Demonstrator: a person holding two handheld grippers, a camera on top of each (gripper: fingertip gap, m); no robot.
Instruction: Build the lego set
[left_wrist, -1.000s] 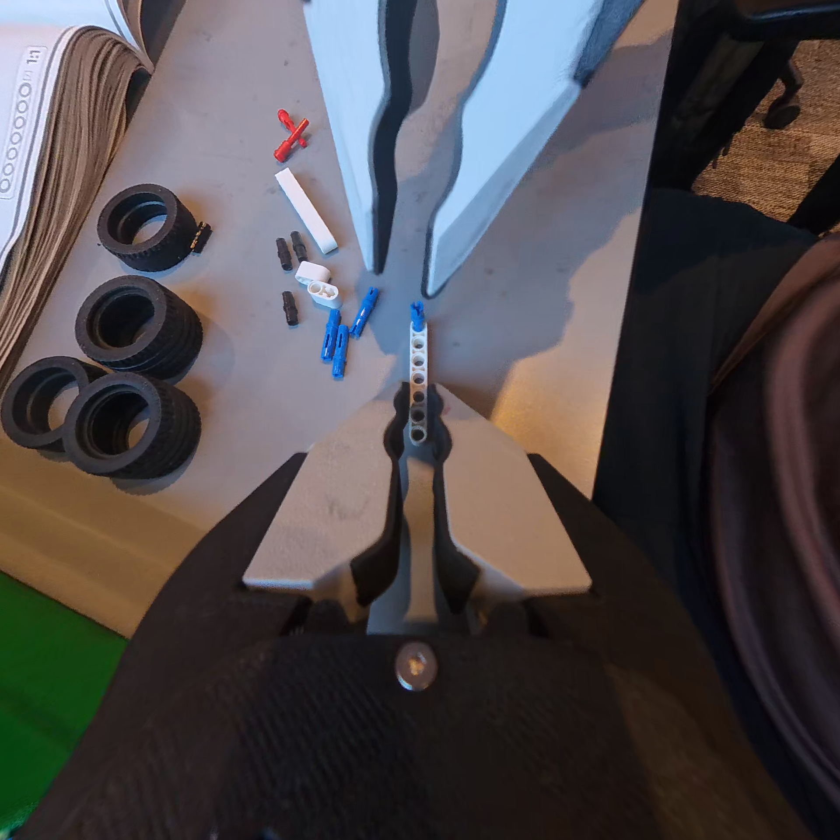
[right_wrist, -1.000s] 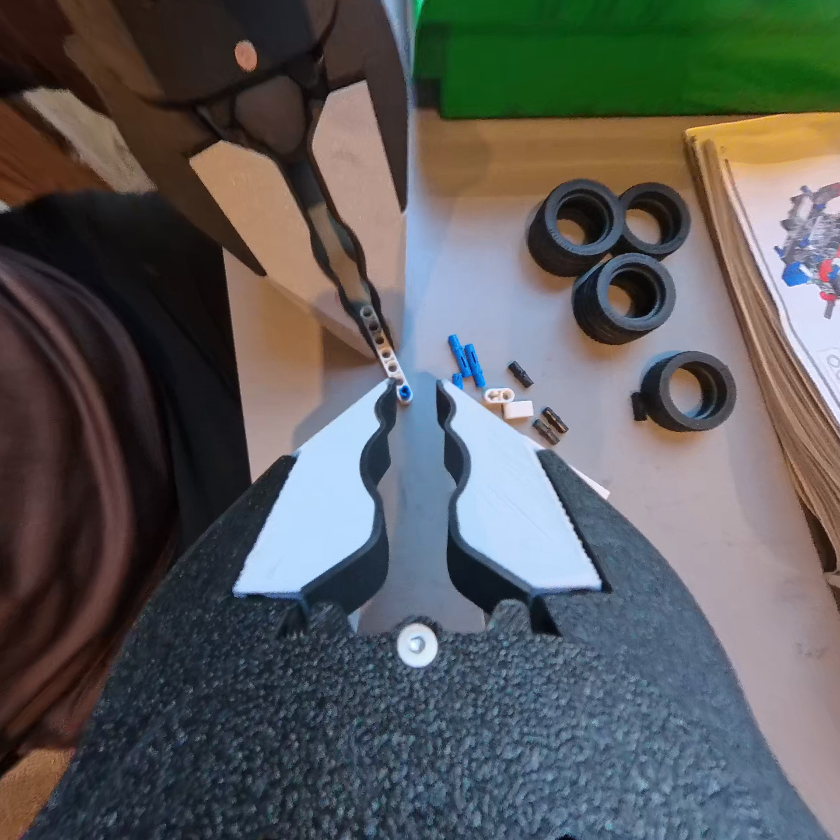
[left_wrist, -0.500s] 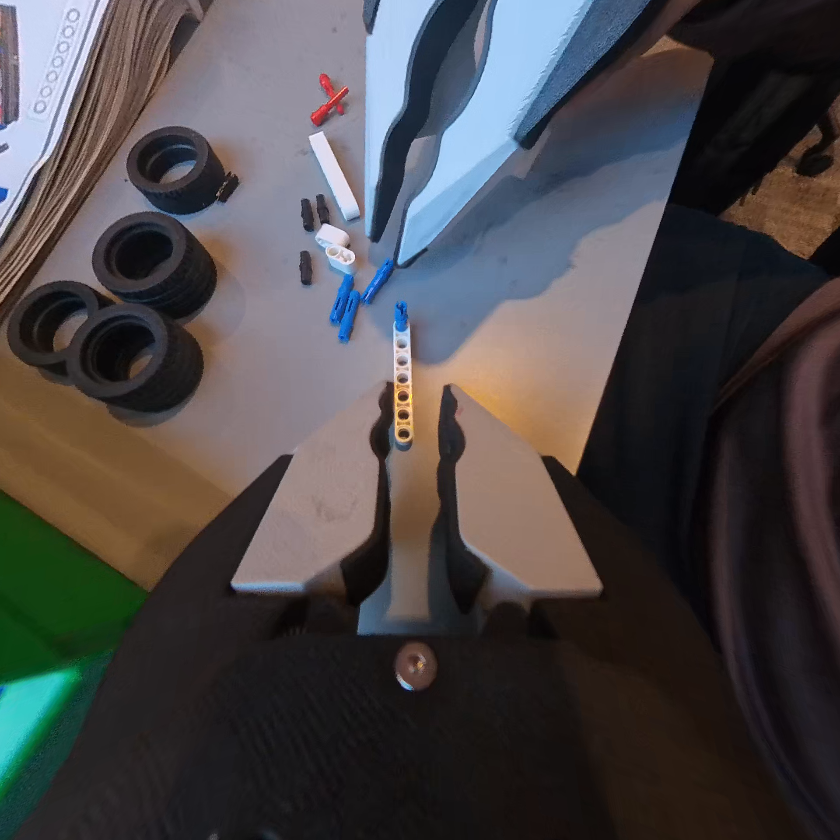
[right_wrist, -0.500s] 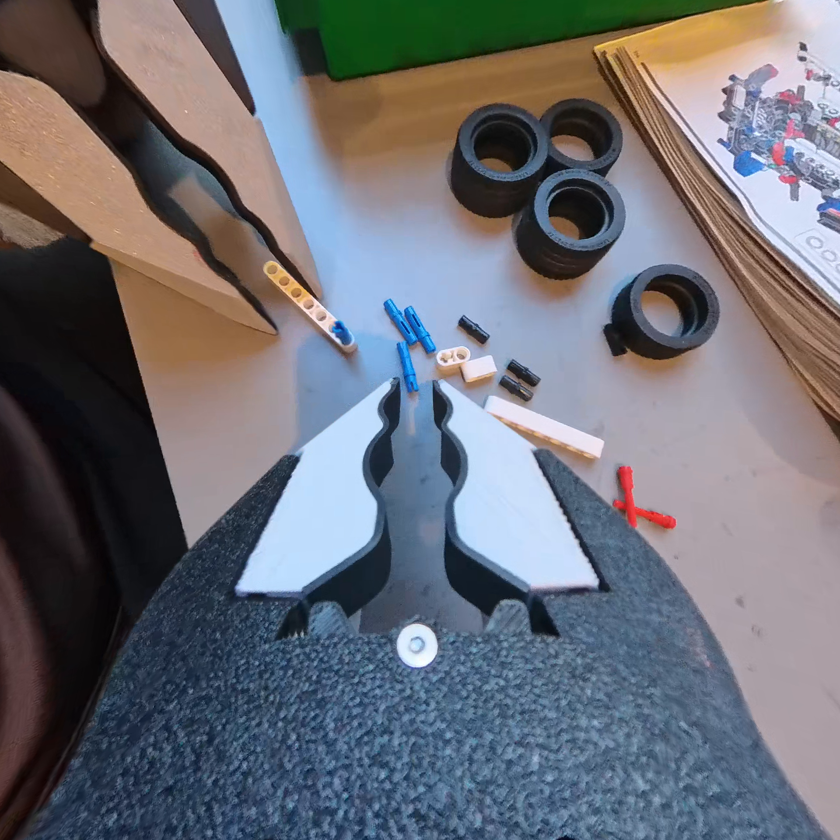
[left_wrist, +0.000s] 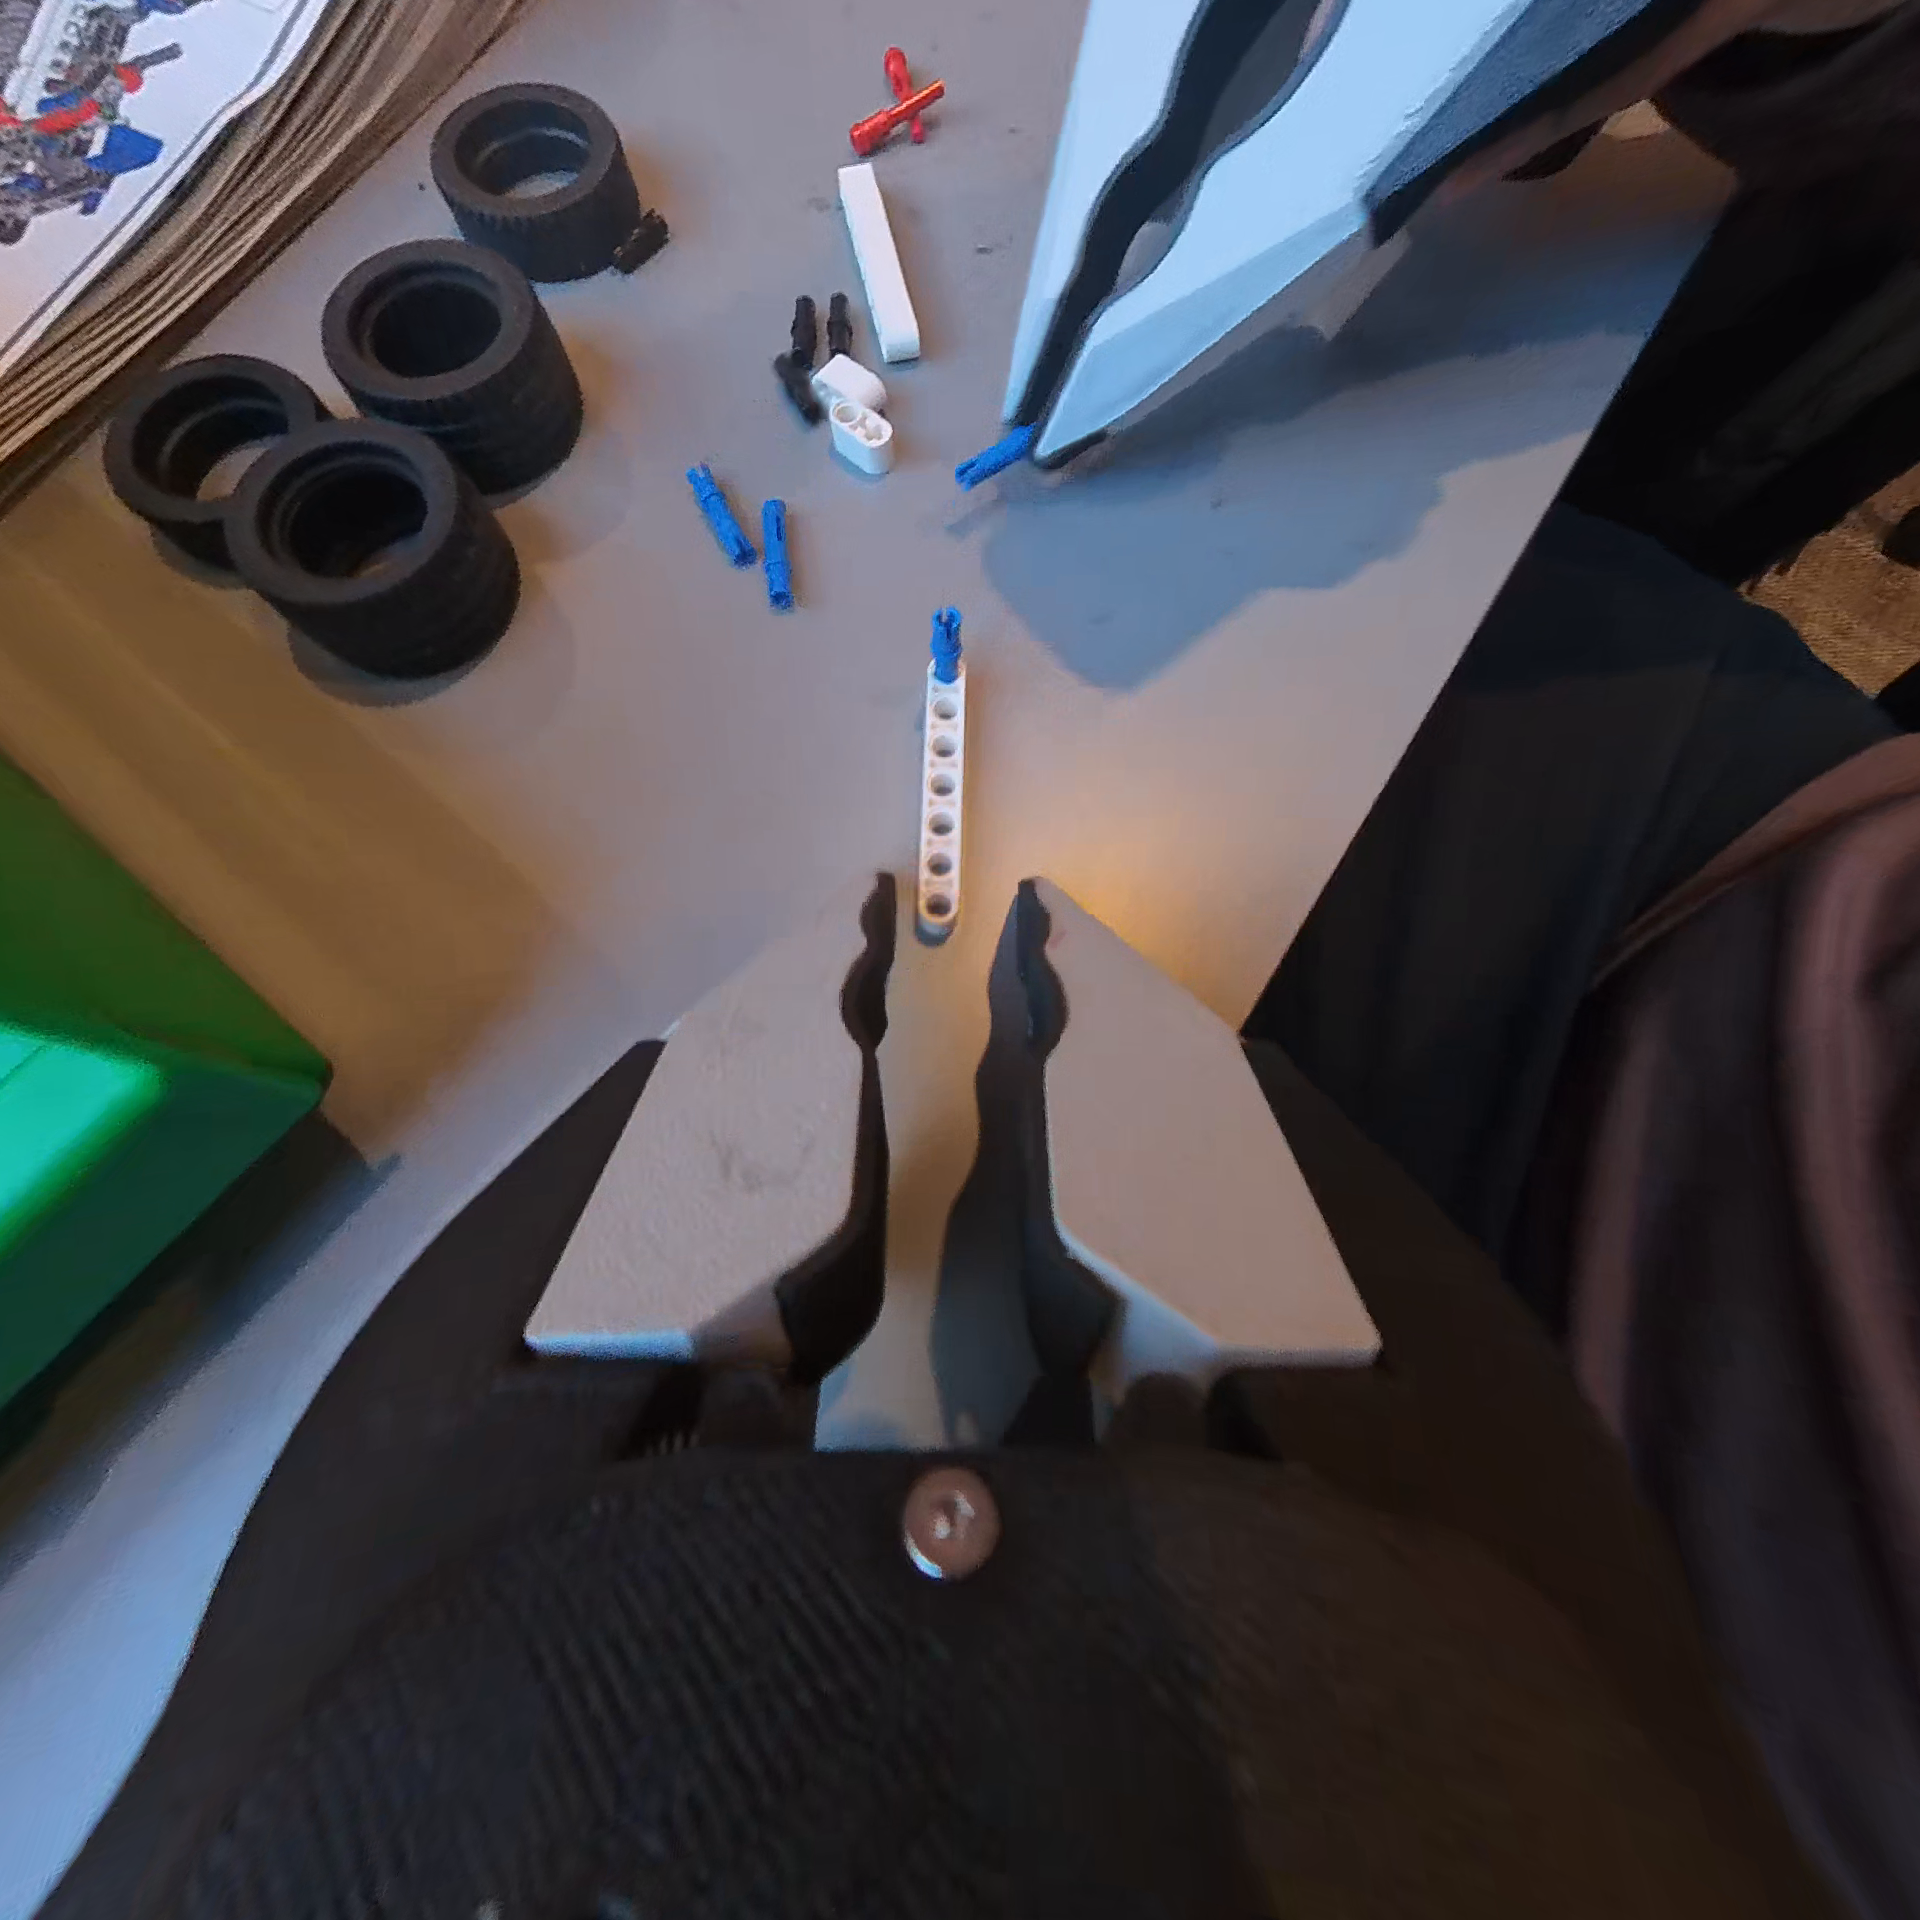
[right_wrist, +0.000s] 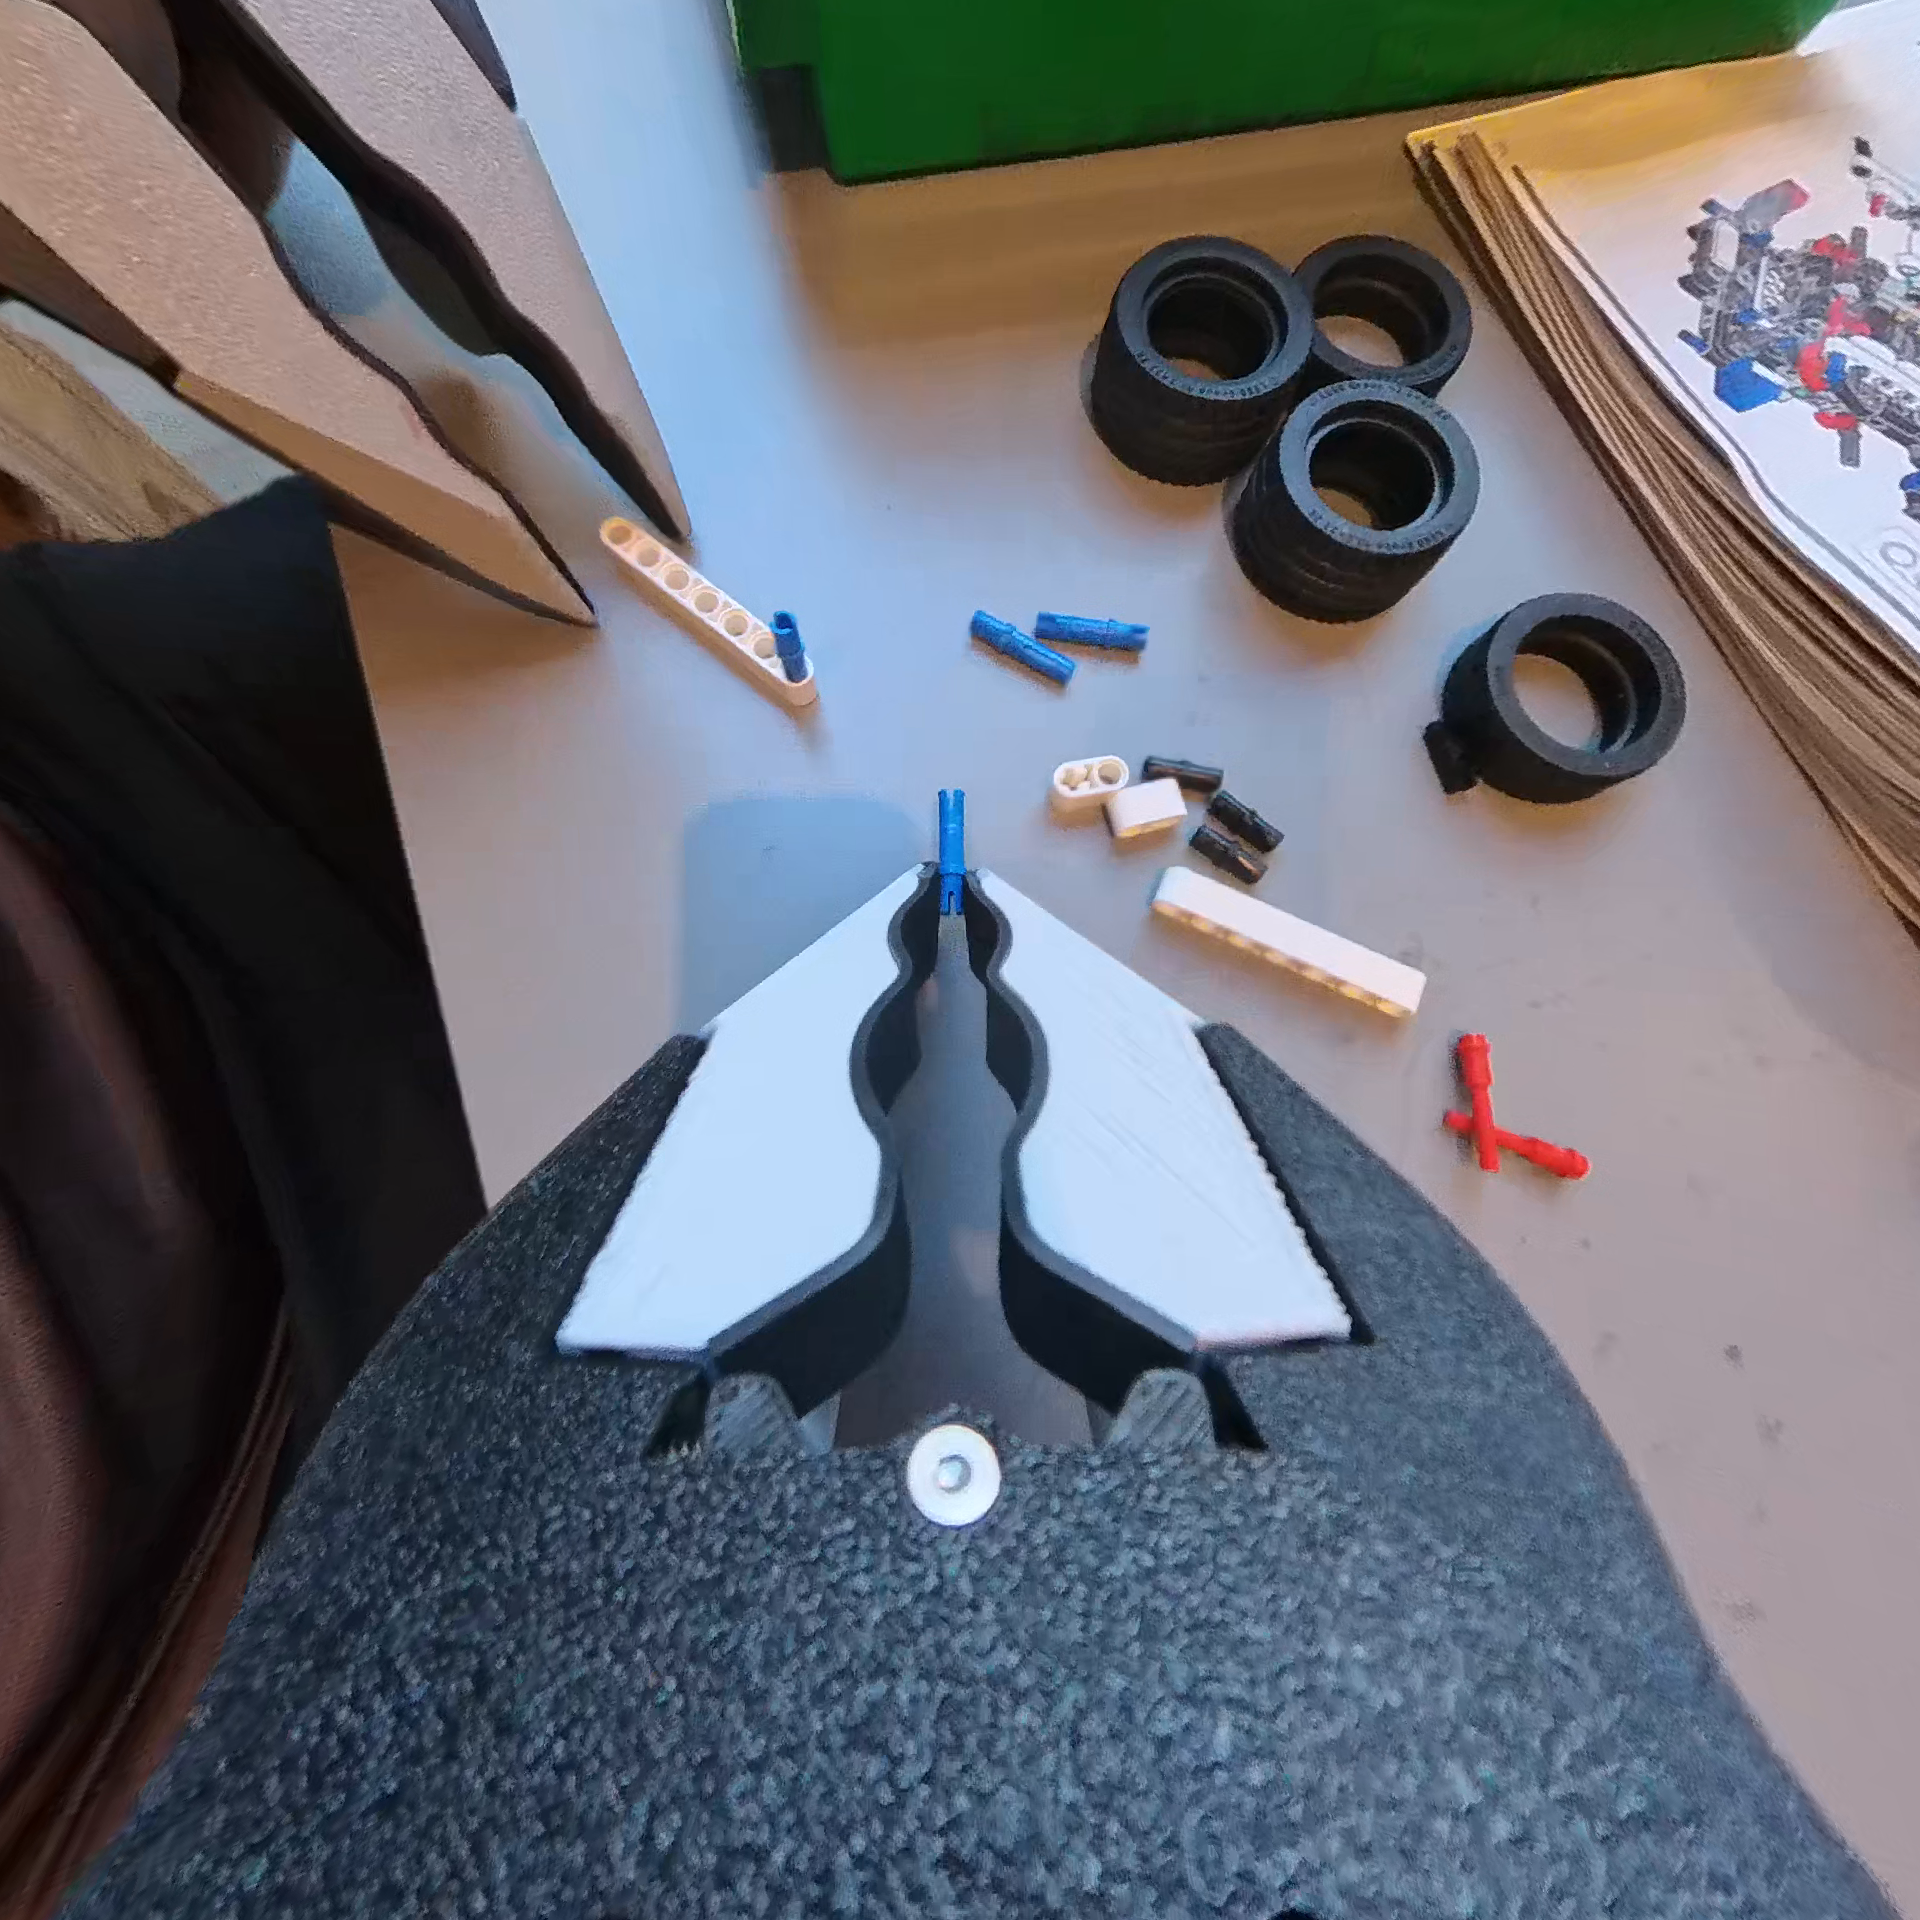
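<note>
right tongs (right_wrist: 950, 883): pinching blue pin (right_wrist: 950, 844), grip plain only in right view | left tongs (left_wrist: 948, 902): parted, empty, white holed beam (left_wrist: 943, 792) on worktop (left_wrist: 644, 790) just ahead

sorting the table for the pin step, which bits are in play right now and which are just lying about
In play:
- right tool, shut on a blue pin
- white holed beam with a pin in its end, lying by the open left tool

Lying about:
- two loose blue pins
- black tyres
- plain white beam
- red pieces
- instruction booklet
</note>
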